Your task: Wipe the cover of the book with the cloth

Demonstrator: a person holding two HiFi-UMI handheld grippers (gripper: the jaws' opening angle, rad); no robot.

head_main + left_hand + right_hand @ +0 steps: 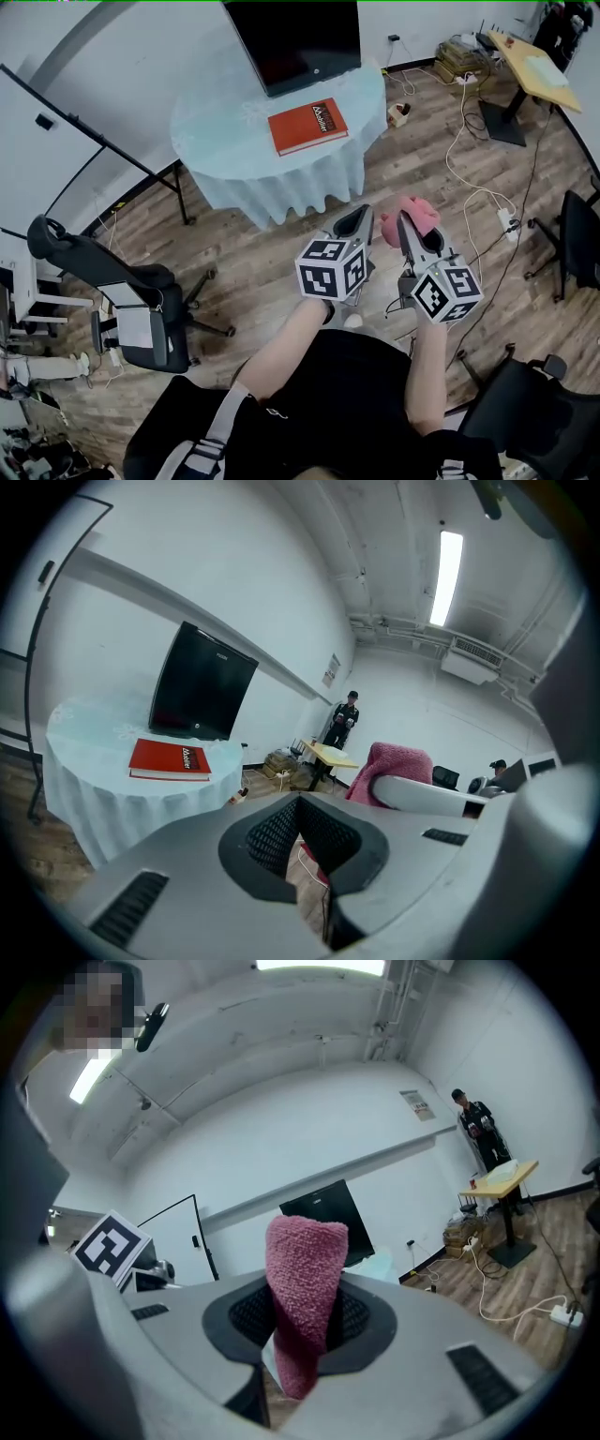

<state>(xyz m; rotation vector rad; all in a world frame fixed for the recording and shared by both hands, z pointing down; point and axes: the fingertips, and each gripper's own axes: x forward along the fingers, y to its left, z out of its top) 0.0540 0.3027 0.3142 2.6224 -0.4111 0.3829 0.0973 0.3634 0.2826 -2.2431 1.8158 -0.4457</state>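
A red book [308, 126] lies flat on a round table draped in pale blue cloth [225, 131]; the left gripper view shows the book [171, 759] at mid left. Both grippers are held in the air well short of the table. My right gripper [404, 223] is shut on a pink cloth [412, 214], which sticks up between its jaws as the pink cloth [302, 1297] in the right gripper view. My left gripper [356, 218] is shut with nothing in it, its jaws meeting in the left gripper view [302, 813].
A black monitor [295, 39] stands at the table's far edge behind the book. A black office chair [122, 291] is at the left, another chair [572, 239] at the right. Cables [473, 178] and a power strip lie on the wood floor. A person [342, 721] stands far off by a desk [530, 66].
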